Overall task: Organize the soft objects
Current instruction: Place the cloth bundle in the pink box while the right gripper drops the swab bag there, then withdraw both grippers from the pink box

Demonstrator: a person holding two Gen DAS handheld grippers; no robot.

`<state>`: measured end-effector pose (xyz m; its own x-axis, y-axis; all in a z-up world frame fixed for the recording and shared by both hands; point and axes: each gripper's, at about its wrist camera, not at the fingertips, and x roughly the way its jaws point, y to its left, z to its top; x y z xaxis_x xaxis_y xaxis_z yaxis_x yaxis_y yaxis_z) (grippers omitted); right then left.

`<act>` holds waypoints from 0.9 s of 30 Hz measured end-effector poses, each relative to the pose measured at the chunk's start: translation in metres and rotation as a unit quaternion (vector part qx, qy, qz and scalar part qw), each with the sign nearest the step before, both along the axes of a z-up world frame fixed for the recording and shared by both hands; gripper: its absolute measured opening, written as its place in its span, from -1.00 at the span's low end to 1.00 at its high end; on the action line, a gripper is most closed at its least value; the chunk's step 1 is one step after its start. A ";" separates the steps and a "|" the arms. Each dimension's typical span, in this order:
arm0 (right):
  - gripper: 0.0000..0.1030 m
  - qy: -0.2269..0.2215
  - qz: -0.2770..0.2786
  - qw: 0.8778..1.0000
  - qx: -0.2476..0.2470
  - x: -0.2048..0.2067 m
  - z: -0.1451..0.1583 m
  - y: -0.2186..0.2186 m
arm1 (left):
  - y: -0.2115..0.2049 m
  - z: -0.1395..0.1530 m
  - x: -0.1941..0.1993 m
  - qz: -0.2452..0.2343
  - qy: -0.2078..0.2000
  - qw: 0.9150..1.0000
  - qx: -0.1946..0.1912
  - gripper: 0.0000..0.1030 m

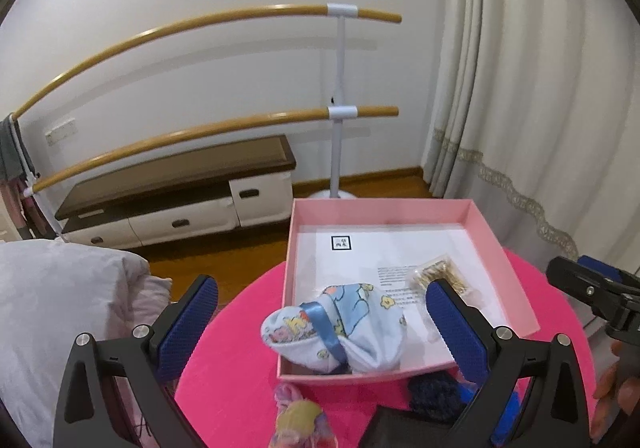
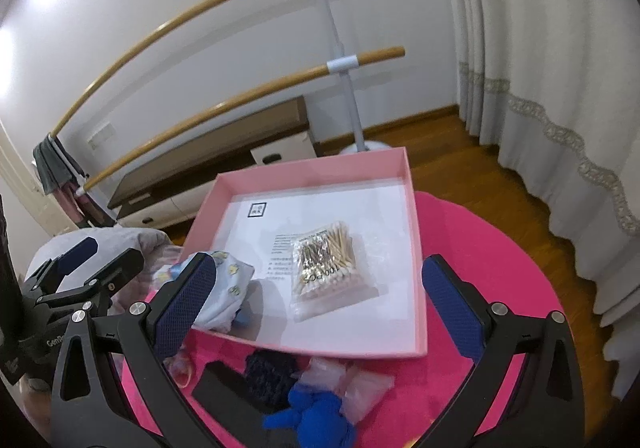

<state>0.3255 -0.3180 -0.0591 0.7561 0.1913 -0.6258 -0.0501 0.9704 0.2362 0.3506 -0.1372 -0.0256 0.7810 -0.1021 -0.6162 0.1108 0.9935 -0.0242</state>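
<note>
Both hand-held grippers stand with their blue-padded jaws wide apart and nothing between the pads. The left gripper (image 1: pixel 322 322) hovers over the near left corner of the shallow pink cardboard box (image 1: pixel 500 244), which sits on a round bright-pink table (image 1: pixel 224 352). In that corner lies the task's thing, a rolled light-blue cloth bundle printed with cartoon figures and tied with a blue ribbon (image 1: pixel 340 328); it rests on the white printed sheet lining the box floor, apart from both pads.

The right gripper (image 2: pixel 316 296) hangs above the middle of the same box, over a clear plastic bag of wooden cotton swabs (image 2: pixel 324 264) lying flat on the sheet. In the left wrist view that bag is half hidden behind the right-hand finger, and in the right wrist view the cloth bundle is largely covered by the left-hand finger.

In front of the box, on the table, lie a dark knitted piece (image 2: pixel 268 372), a bright blue soft thing (image 2: pixel 316 416), crumpled clear plastic (image 2: pixel 352 380) and a flat black object (image 2: pixel 224 388), all cut off by the gripper frames. A multicoloured fuzzy item (image 1: pixel 296 416) at the bottom edge is blurred, perhaps yarn. A grey quilted cover (image 1: pixel 60 296) sits to the left.
</note>
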 end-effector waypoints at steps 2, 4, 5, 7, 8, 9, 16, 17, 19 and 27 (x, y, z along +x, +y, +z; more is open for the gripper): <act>1.00 -0.013 -0.004 1.000 0.002 -0.017 0.007 -0.002 | 0.008 0.000 -0.024 -0.001 -0.011 1.000 -0.005 1.00; 1.00 -0.027 -0.009 1.000 0.002 -0.038 0.013 -0.003 | 0.019 -0.003 -0.049 -0.001 -0.019 1.000 -0.009 1.00; 1.00 -0.036 -0.011 0.999 0.002 -0.050 0.016 -0.004 | 0.022 -0.003 -0.060 0.000 -0.023 1.000 -0.010 1.00; 1.00 -0.048 -0.017 0.999 0.002 -0.069 0.021 -0.005 | 0.033 -0.005 -0.084 0.002 -0.030 0.999 -0.014 1.00; 1.00 -0.053 -0.019 0.998 0.001 -0.078 0.022 -0.006 | 0.037 -0.007 -0.095 0.002 -0.033 0.999 -0.017 1.00; 1.00 -0.059 -0.022 0.998 0.001 -0.088 0.024 -0.007 | 0.040 -0.008 -0.106 0.001 -0.036 0.999 -0.018 1.00; 1.00 -0.094 -0.049 0.994 -0.013 -0.151 0.031 -0.014 | 0.058 -0.013 -0.169 0.009 -0.047 0.999 -0.017 1.00; 1.00 -0.097 -0.052 0.994 -0.016 -0.157 0.033 -0.014 | 0.060 -0.013 -0.178 0.010 -0.049 0.999 -0.016 1.00; 1.00 -0.104 -0.060 0.992 -0.026 -0.171 0.035 -0.014 | 0.060 -0.012 -0.190 0.013 -0.054 0.998 -0.012 1.00; 1.00 -0.114 -0.085 0.989 -0.050 -0.216 0.031 -0.018 | 0.061 -0.016 -0.237 0.010 -0.053 0.999 -0.005 1.00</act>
<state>0.1097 -0.3356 -0.0278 0.8955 -0.0042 -0.4451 0.0744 0.9873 0.1404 0.1137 -0.0760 -0.0413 0.8438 -0.0916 -0.5288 0.0930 0.9954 -0.0242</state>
